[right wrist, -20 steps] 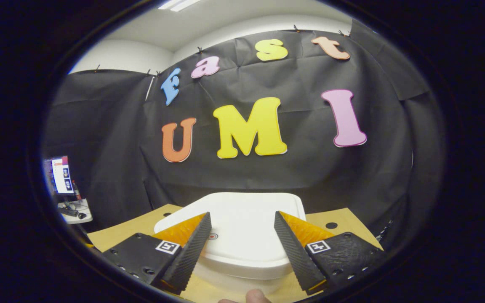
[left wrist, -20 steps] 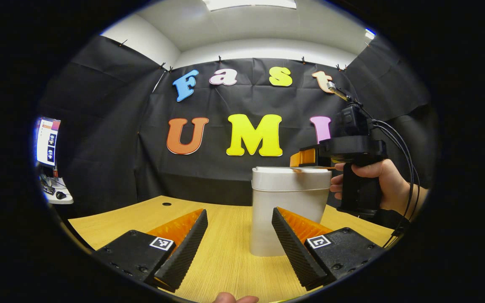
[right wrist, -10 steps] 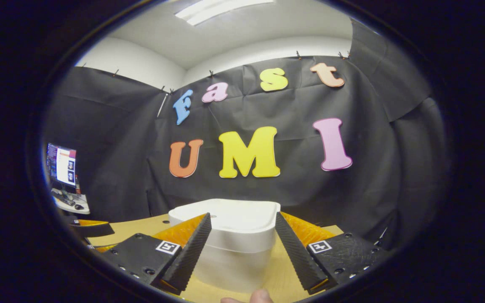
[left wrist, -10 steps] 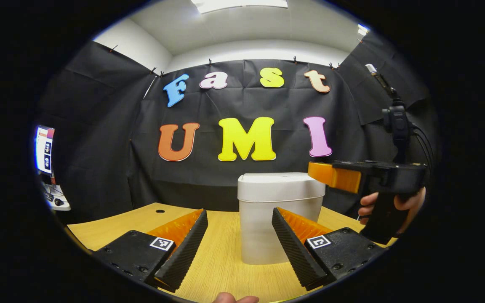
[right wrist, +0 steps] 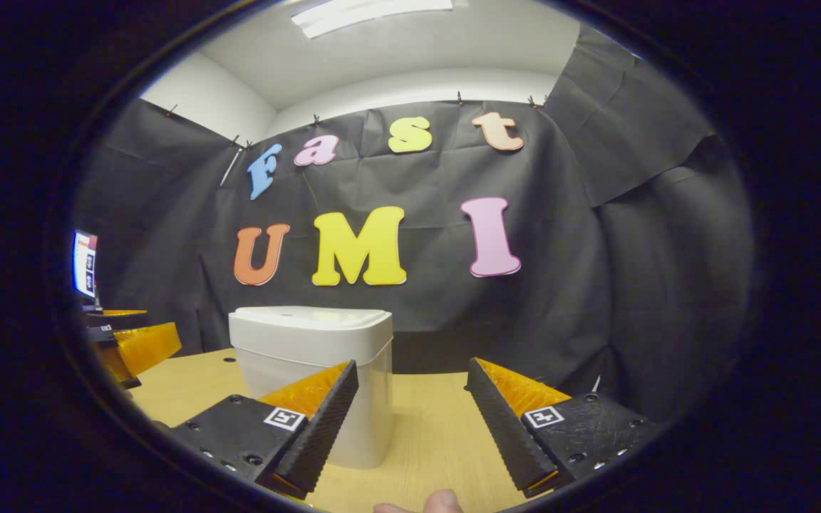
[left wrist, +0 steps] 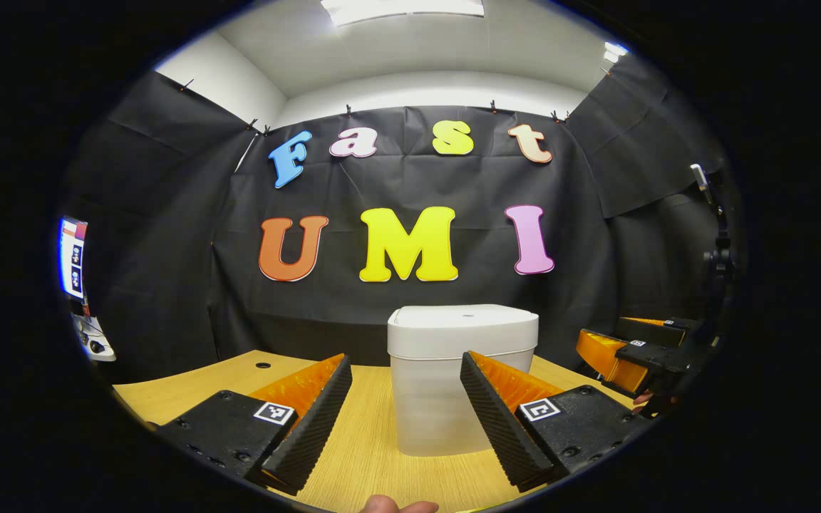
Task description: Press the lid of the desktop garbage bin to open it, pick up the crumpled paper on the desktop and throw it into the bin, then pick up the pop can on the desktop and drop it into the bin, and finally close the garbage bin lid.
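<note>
Even, fairly bright light from rectangular white ceiling panel [left wrist: 403, 7] overhead; panel itself blown out. Soft pale sheen on closed white plastic bin lid [right wrist: 314, 318]. Focus sharp throughout. Strong fisheye bending toward edges; rim darkens.

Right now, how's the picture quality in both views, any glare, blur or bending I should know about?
Left gripper view: sharp, evenly lit by the ceiling light, which blows out white; fisheye bends the table edge. Right gripper view: also sharp; the bin lid carries a faint yellowish sheen, and the wall curves toward the edges. No motion blur in either.
</note>
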Demonstrator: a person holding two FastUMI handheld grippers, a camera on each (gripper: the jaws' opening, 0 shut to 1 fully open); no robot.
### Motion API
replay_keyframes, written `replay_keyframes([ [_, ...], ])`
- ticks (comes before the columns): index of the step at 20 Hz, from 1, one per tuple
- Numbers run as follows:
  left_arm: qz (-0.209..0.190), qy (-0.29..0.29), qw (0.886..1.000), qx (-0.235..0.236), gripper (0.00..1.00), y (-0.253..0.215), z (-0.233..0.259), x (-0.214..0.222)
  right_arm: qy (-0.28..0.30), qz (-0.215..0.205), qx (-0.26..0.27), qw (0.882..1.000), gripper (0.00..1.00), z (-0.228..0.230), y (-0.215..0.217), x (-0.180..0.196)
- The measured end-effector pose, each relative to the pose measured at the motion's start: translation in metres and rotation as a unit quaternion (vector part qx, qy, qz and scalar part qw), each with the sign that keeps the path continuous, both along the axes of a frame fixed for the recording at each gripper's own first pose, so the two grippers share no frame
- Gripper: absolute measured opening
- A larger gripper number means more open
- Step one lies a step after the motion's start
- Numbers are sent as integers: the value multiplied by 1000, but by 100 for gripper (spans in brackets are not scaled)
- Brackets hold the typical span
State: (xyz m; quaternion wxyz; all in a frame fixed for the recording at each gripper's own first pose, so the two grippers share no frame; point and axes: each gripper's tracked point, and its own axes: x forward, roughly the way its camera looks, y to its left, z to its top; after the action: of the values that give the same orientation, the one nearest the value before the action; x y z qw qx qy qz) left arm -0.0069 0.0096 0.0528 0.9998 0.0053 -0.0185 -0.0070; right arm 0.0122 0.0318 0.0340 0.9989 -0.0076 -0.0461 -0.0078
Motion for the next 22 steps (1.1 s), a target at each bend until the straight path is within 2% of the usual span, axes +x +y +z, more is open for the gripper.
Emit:
replay_keyframes([
  [4,17,-12,1000,6,98,10,4,-5,-11,4,13,1000,95,5,3,-8],
  [7,17,-14,1000,15,98,14,6,-7,-21,5,8,1000,99,10,7,-13],
  [8,16,-15,1000,16,98,15,6,-8,-23,4,5,1000,92,11,7,-14],
  [9,18,-14,1000,16,98,17,5,-8,-25,4,4,1000,95,12,9,-16],
  [22,16,1,1000,5,98,15,-14,-3,-16,-22,-2,1000,95,1,3,-17],
])
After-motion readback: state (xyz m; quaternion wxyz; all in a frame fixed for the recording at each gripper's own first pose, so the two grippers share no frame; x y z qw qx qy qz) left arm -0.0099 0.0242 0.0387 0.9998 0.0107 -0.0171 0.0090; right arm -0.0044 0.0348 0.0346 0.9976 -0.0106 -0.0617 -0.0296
